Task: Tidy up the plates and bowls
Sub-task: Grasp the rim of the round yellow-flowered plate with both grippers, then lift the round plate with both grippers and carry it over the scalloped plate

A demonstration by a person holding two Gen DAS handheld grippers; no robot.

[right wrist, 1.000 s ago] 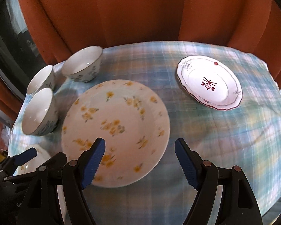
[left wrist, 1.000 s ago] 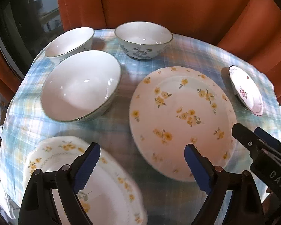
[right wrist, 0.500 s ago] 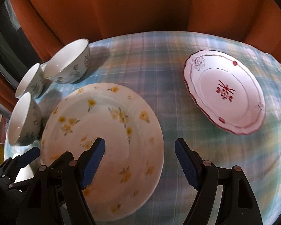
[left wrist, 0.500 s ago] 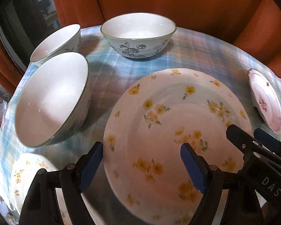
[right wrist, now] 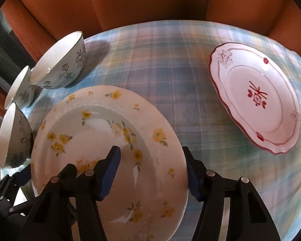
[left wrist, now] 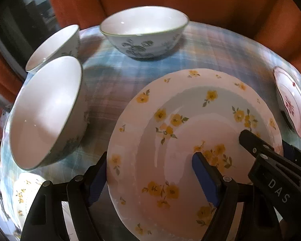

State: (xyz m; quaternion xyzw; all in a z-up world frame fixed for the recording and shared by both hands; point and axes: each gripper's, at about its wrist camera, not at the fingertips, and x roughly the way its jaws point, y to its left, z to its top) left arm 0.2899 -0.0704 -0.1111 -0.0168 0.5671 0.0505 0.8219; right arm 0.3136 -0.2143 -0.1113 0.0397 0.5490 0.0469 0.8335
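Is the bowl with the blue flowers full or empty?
Empty: the blue-flowered bowl stands upright, and its white inside shows bare to the bottom.

plaid-clothed table (right wrist: 160,64) carries three bowls (left wrist: 144,34), yellow-flowered plate (right wrist: 102,140), red-trimmed plate (right wrist: 256,100).

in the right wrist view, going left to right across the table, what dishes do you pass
three floral bowls clustered at the left edge → yellow-flower plate, straddled by the closing right gripper → red-trimmed plate
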